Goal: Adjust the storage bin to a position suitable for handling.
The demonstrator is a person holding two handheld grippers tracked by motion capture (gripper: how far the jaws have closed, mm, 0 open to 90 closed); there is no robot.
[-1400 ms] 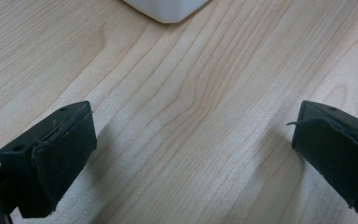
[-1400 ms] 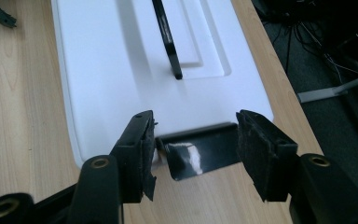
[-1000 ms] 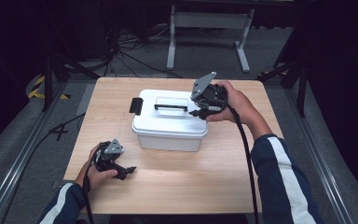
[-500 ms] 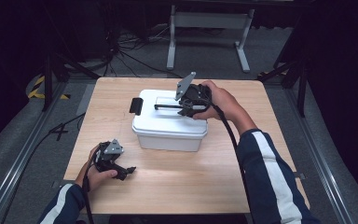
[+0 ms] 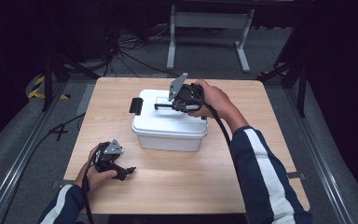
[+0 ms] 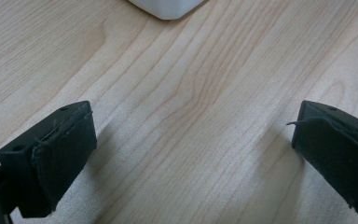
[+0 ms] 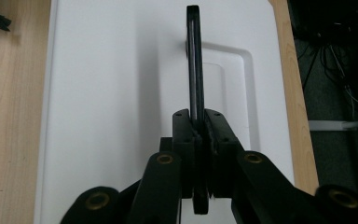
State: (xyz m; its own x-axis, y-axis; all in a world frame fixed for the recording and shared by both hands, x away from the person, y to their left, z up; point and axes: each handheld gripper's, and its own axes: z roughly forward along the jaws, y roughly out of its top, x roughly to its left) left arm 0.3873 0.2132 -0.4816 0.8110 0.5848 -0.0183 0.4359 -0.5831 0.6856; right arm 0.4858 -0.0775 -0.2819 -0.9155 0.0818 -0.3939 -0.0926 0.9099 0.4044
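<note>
A white lidded box (image 5: 168,128) stands in the middle of the wooden table (image 5: 242,163). A thin black handle (image 5: 164,106) stands up from a recess in its lid. My right gripper (image 5: 179,105) lies over the lid from the right; its jaws have just been closing and now pinch the handle (image 7: 194,60) at the near end, as the right gripper (image 7: 200,135) view shows. My left gripper (image 5: 126,171) rests low at the table's front left, open, with bare wood between its pads (image 6: 65,149). The box's corner (image 6: 165,7) shows far ahead of the left gripper (image 6: 196,154).
A black latch (image 5: 135,106) sticks out from the box's left end. Bare table lies in front of the box and to its right. A grey stand (image 5: 207,21) and cables sit on the dark floor beyond the far edge.
The right gripper has moved left across the lid to the handle and its jaws have closed on it. The left gripper has stayed where it was.
</note>
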